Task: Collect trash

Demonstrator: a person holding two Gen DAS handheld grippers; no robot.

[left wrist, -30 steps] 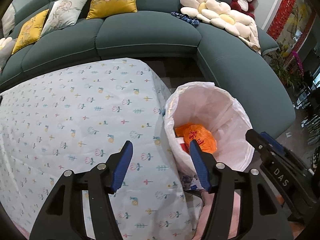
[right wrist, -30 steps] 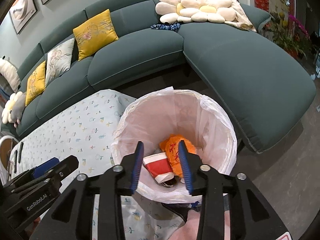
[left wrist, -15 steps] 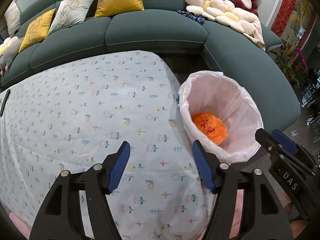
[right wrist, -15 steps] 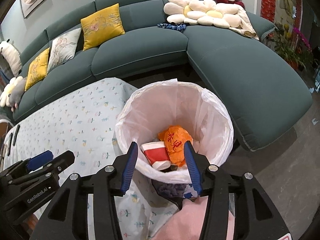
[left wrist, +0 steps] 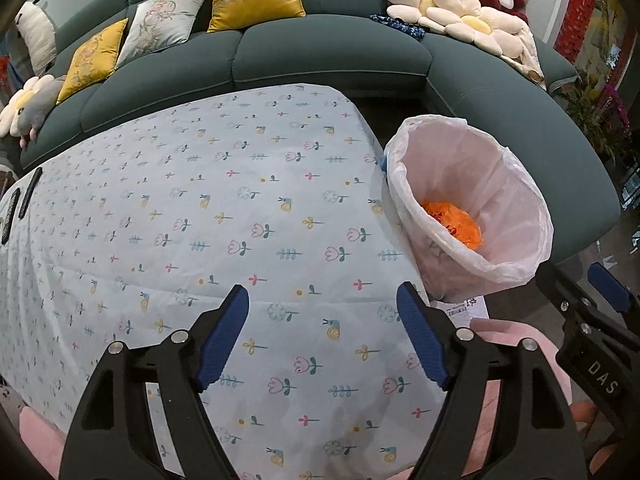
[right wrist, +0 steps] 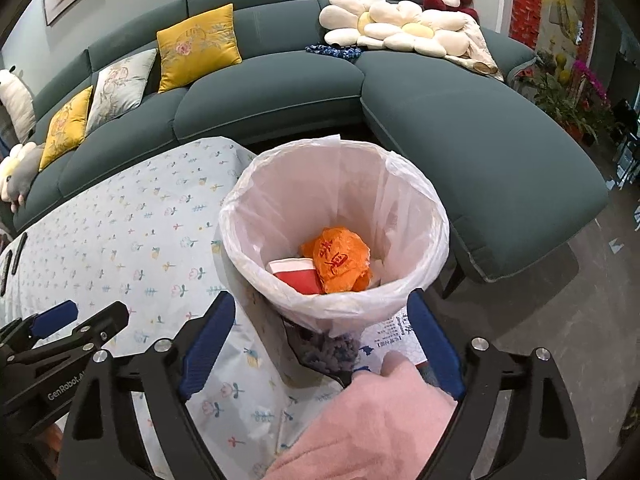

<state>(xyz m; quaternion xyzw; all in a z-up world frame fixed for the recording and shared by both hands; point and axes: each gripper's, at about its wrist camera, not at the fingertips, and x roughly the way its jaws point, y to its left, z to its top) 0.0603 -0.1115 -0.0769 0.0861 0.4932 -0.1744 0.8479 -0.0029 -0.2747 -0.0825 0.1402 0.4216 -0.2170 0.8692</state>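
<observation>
A bin lined with a white bag (left wrist: 500, 184) (right wrist: 400, 200) stands by the table's right end. In it lie a crumpled orange bag (left wrist: 452, 220) (right wrist: 340, 256) and a red-and-white paper cup (right wrist: 296, 274). My right gripper (right wrist: 320, 300) hovers just in front of the bin, jaws opening wide with nothing held between them; it also shows in the left wrist view as the right gripper (left wrist: 600, 292). My left gripper (left wrist: 320, 300) hangs over the floral tablecloth (left wrist: 200, 200), jaws opening and empty. It appears in the right wrist view as the left gripper (right wrist: 80, 320).
A teal corner sofa (right wrist: 280, 92) with yellow cushions, flower pillows and a plush toy curves behind the table and bin. Dark remotes (left wrist: 28, 196) lie at the table's left end. A fluffy pink sleeve (right wrist: 380, 420) fills the foreground. Potted plants (right wrist: 568, 92) stand at the right.
Both grippers have drawn back from the bin, the left one moving over the table. Both pairs of jaws have spread, the right pair by much more.
</observation>
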